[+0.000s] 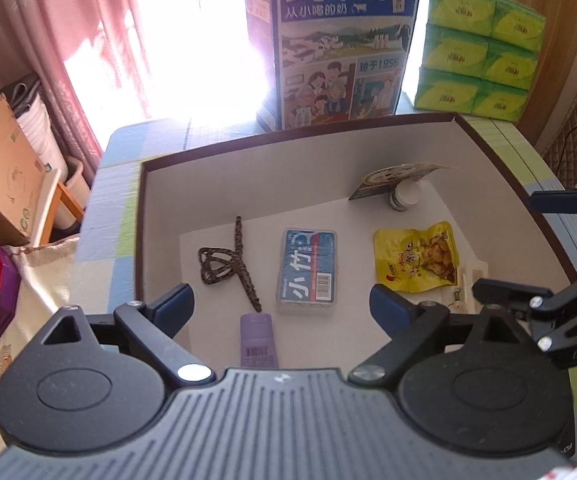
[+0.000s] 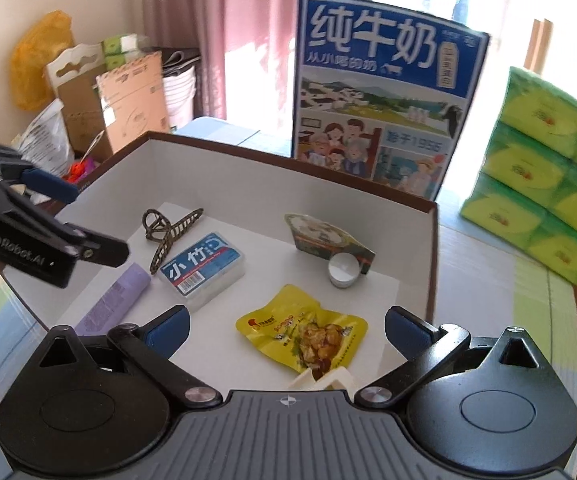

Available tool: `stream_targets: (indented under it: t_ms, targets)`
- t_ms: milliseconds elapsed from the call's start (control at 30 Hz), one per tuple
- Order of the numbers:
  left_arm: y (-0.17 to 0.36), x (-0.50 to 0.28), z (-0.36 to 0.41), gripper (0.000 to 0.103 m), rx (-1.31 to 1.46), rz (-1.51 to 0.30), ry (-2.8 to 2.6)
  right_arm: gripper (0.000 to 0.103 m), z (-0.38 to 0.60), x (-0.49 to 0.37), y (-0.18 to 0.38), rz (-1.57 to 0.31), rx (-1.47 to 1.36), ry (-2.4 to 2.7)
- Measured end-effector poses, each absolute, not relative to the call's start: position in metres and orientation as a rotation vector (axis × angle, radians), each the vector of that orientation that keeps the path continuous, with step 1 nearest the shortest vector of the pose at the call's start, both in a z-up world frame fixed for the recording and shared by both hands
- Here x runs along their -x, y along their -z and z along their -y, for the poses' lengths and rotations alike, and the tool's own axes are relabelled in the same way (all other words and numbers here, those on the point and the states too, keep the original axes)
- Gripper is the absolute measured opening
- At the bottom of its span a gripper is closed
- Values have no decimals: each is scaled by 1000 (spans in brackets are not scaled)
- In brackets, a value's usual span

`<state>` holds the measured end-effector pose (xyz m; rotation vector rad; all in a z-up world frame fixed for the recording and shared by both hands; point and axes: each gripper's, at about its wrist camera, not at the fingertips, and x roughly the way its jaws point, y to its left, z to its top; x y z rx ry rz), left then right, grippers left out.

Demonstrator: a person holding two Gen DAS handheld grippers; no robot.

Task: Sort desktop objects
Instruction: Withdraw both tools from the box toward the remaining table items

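While both grippers, left gripper (image 1: 280, 300) and right gripper (image 2: 288, 330), hover with jaws wide and empty, the yellow snack pouch (image 2: 302, 330) looks light, crinkly, probably slippery; pinch an edge seam.

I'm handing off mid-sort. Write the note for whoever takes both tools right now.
Left tool: open, empty, above the box's near-left side.
Right tool: open, empty, above the snack pack.
In the box: hair clip, card case, snack pack, purple tube, a small jar under a card at the back, a white piece at the near edge.
Done: these six lie in the box.
Left: no loose item shows on the table; check beyond these views before stopping.
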<state>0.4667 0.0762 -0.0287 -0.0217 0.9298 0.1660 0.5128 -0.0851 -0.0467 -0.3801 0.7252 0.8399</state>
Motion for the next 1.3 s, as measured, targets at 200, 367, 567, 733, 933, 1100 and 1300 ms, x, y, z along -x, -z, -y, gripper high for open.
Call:
stream_targets:
  t_ms: [200, 367, 567, 733, 933, 1100, 1300]
  targets:
    - [17, -440, -73, 93, 64, -905, -175, 101, 96, -493, 32, -715, 330, -821]
    - [5, -412, -71, 93, 109, -866, -176, 101, 105, -471, 23, -707, 294, -802]
    - [-6, -374, -69, 93, 142, -823, -192, 101, 122, -444, 13, -713, 238, -781]
    - [-9, -343, -67, 93, 152, -811, -193, 101, 139, -424, 9, -755, 186, -770]
    - [-8, -312, -59, 93, 115, -807, -210, 101, 153, -400, 4, -750, 178, -751]
    - [6, -295, -50, 93, 58, -839, -224, 101, 165, -387, 9, -767, 166, -731]
    - [22, -279, -48, 93, 69, -887, -222, 101, 179, -370, 30, -839, 201, -685]
